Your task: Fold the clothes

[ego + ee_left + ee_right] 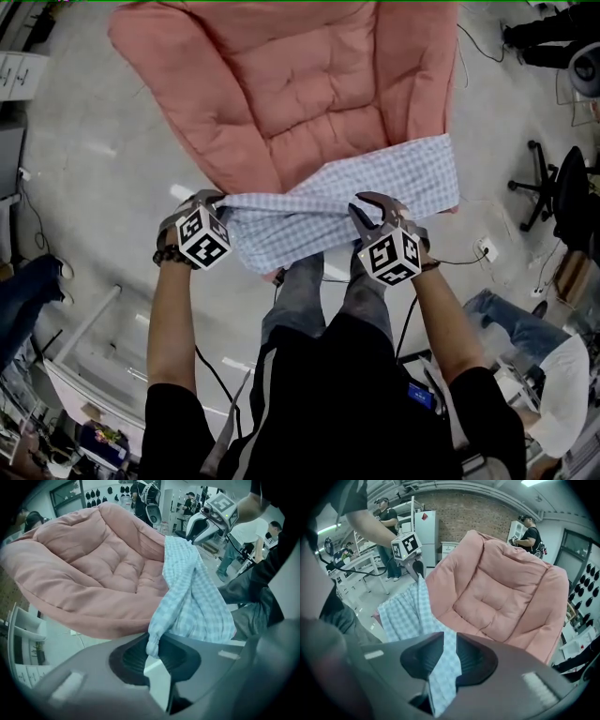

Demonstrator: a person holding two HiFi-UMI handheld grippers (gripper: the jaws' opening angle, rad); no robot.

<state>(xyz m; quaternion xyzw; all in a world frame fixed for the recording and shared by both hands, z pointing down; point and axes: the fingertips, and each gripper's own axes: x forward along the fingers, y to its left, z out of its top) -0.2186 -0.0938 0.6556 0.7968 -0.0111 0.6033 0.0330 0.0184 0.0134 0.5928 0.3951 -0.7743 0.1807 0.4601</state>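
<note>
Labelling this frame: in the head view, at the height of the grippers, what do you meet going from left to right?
left gripper → checked cloth → right gripper → black office chair

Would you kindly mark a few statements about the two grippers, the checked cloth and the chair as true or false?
1. The left gripper is shut on the checked cloth. True.
2. The right gripper is open and empty. False: it too is shut on the checked cloth.
3. The checked cloth spans from one gripper to the other. True.
4. The chair is green. False: it is pink.
</note>
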